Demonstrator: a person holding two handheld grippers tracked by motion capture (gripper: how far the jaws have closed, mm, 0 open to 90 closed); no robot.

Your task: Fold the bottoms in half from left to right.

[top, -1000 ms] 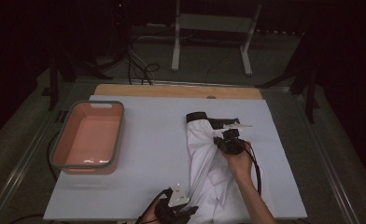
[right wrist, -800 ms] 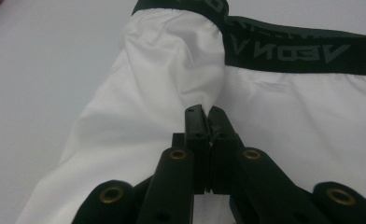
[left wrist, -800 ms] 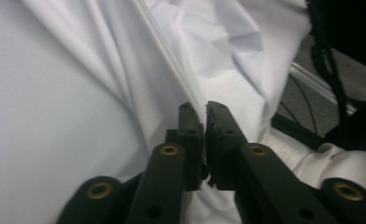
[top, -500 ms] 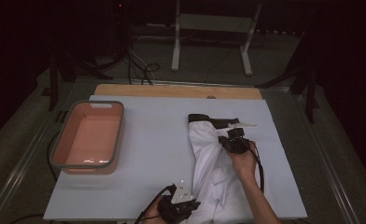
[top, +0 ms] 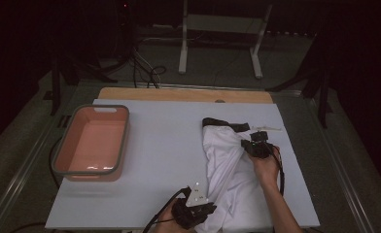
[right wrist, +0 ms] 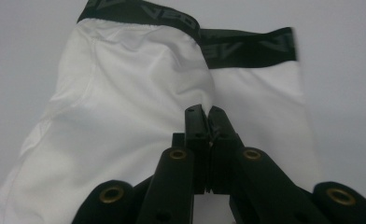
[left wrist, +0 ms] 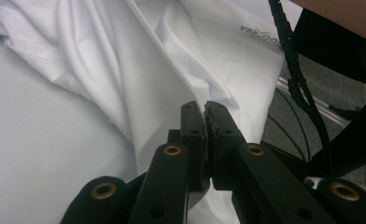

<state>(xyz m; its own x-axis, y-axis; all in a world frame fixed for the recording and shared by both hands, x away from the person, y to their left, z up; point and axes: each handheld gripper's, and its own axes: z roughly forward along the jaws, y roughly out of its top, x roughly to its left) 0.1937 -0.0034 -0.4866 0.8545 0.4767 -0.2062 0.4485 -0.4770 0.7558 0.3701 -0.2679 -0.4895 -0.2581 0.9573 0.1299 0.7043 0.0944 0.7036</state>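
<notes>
A white garment (top: pixel 227 165) with a black waistband (top: pixel 225 124) lies lengthwise on the right half of the white table (top: pixel 169 145). My left gripper (top: pixel 209 209) is at the table's near edge, shut on a fold at the garment's lower end; the left gripper view shows the cloth (left wrist: pixel 125 70) pinched between its fingertips (left wrist: pixel 204 106). My right gripper (top: pixel 248 143) is at the garment's right side just below the waistband. In the right gripper view its tips (right wrist: pixel 204 111) are shut on a raised ridge of white fabric (right wrist: pixel 125 84), with the lettered waistband (right wrist: pixel 246 46) beyond.
A pink tub (top: pixel 91 108) with a grey rim stands on the left of the table. A wooden strip (top: pixel 183 94) runs along the far edge. A metal stand (top: pixel 217 24) and cables lie on the floor behind. A black cable (left wrist: pixel 293 74) trails at the right of the left gripper view.
My right gripper has moved to the right, drawing the upper fabric with it. My left gripper has shifted slightly and risen a little at the near edge with the cloth.
</notes>
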